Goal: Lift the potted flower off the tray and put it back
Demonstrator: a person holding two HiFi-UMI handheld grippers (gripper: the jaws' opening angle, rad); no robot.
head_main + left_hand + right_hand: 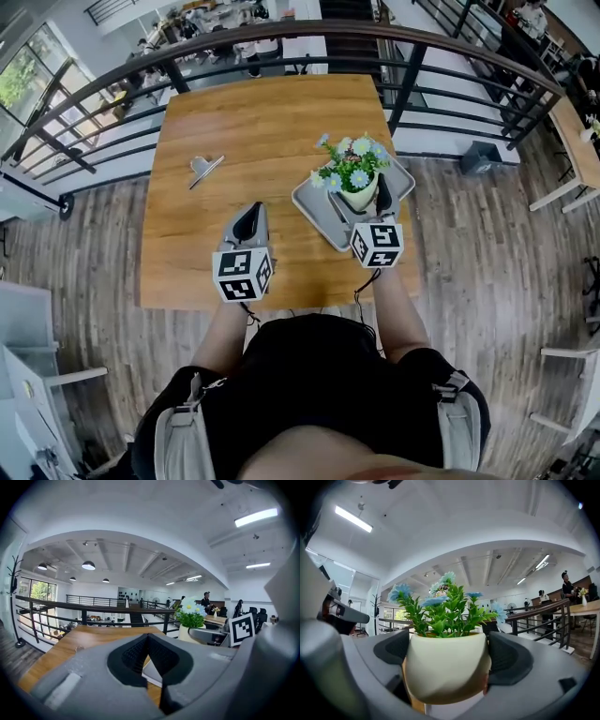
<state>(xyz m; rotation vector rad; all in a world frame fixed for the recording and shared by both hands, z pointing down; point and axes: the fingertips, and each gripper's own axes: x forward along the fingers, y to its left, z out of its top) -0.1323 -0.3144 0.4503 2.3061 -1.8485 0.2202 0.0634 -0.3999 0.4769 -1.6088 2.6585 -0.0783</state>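
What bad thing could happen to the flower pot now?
The potted flower is pinched only at its smooth, rounded sides by the right gripper, so it might slip or tip. The tray lies close to the right edge of the table, so a bumpy set-down could nudge it toward the drop.

One potted flower (pixel 355 174), one tray (pixel 313 212), one small metal object (pixel 204 169), one table (pixel 262 112), two tongs (pixel 251 210) (pixel 380 195)
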